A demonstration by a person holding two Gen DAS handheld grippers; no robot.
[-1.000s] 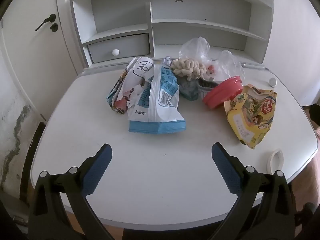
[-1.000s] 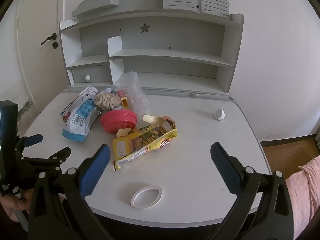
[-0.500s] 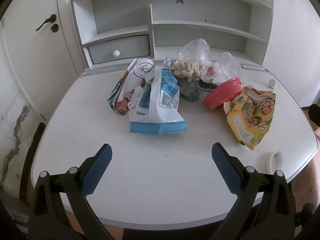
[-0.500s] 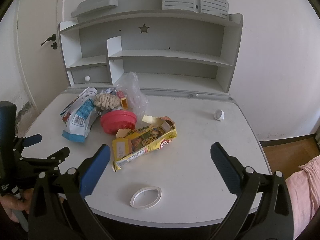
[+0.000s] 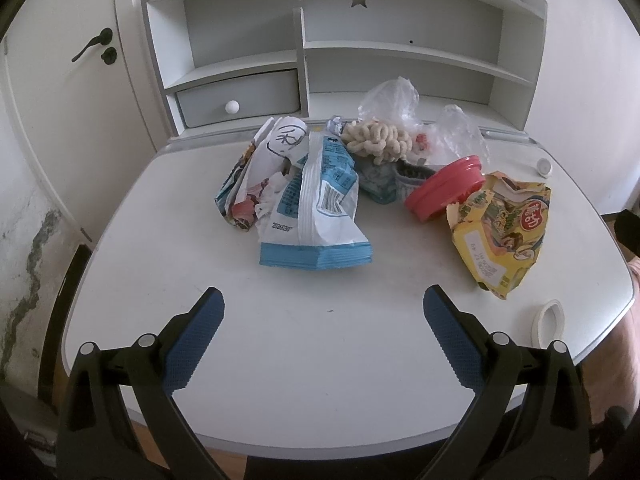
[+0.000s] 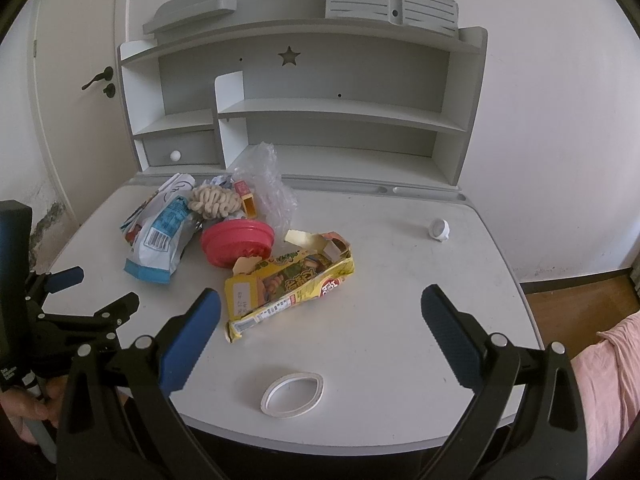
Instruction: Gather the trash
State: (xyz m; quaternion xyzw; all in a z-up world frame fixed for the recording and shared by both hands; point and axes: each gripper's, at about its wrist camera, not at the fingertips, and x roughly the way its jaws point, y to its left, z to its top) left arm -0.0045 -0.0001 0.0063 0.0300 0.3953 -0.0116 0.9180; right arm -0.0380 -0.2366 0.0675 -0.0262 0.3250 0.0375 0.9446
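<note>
Trash pile (image 5: 344,184) ahead of L claw (image 5: 322,312) — apart, jaws wide.

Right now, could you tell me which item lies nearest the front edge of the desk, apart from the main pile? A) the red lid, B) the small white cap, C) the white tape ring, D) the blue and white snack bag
C: the white tape ring lies alone by the desk's front edge, in front of the yellow snack box, while the rest sits further back.
</note>
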